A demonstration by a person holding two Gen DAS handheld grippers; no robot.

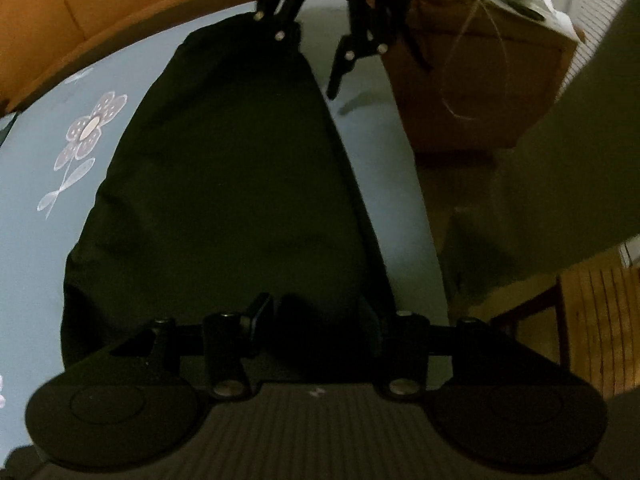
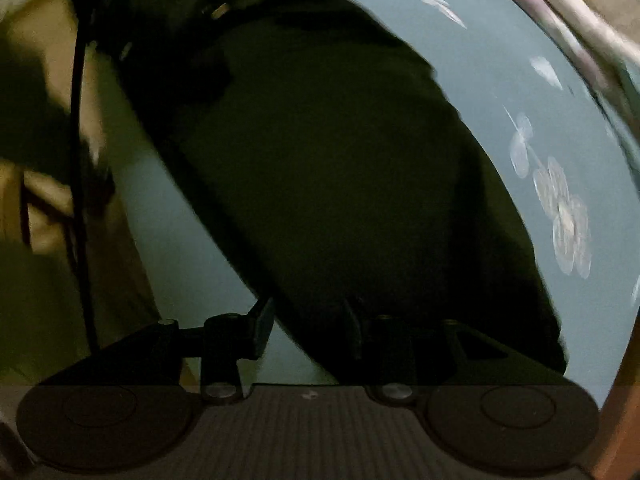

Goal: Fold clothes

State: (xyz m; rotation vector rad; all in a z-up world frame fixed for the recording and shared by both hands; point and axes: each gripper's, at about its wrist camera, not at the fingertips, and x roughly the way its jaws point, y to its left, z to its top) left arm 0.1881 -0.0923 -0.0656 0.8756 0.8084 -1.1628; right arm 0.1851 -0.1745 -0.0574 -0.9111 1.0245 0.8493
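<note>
A black garment [image 1: 224, 184] lies flat and lengthwise on a light-blue sheet [image 1: 48, 240] printed with flowers. In the left wrist view my left gripper [image 1: 314, 320] is at the garment's near end, its fingers apart with a dark hump of cloth between them. My right gripper [image 1: 316, 68] hangs over the far end with its fingers spread, one over the cloth and one over the bare sheet. In the blurred right wrist view the garment [image 2: 340, 180] runs diagonally away. There my right gripper [image 2: 308, 324] stands open, with the cloth's edge between its fingers.
An orange wooden bed frame [image 1: 80, 8] curves behind the sheet. The bed's edge [image 1: 420, 200] runs down the right, with a cluttered wooden cabinet [image 1: 480, 88] beyond it. A person's olive sleeve [image 1: 580, 152] fills the right side above wooden slats [image 1: 592, 320].
</note>
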